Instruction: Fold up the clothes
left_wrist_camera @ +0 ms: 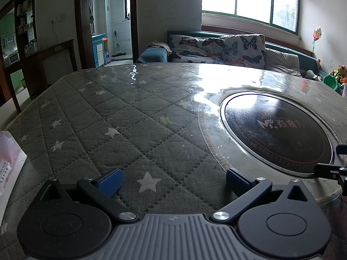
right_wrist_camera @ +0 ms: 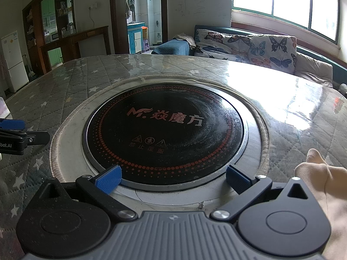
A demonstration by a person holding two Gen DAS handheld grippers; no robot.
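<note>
Table (right_wrist_camera: 91,80) under a grey starred quilted cover, round black hob (right_wrist_camera: 164,127) set in it; sofa (left_wrist_camera: 216,47) behind. Pale cream cloth (right_wrist_camera: 321,184) bunched at the table's near right edge, beside the right gripper (right_wrist_camera: 173,178); its long axis and heading cannot be told. Both grippers level, facing the sofa, jaws apart and empty: right over the hob's near rim, left gripper (left_wrist_camera: 173,181) over bare cover.
</note>
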